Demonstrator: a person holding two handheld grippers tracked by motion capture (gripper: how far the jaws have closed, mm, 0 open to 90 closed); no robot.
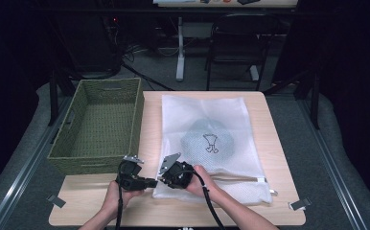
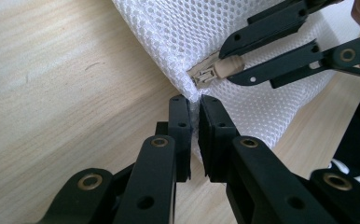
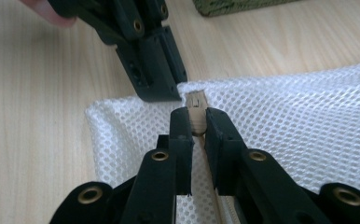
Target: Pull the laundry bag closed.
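A white mesh laundry bag [image 1: 207, 120] lies flat on the wooden table, with a dark garment [image 1: 207, 141] showing through it. Both grippers meet at its near left corner. My left gripper [image 2: 194, 105] is shut on the edge of the mesh bag [image 2: 169, 32] at that corner. Just beyond it, my right gripper [image 3: 197, 116] is shut on the beige zipper pull [image 3: 197, 109], with the slider at the end of the zipper. In the high view the left gripper [image 1: 152, 182] and right gripper [image 1: 163, 178] sit close together.
A green woven basket [image 1: 101, 91] stands on the table's left half, its near wall just behind the left gripper. Bare wood runs along the front edge [image 1: 173, 213]. A chair and a desk leg stand on the floor beyond the table.
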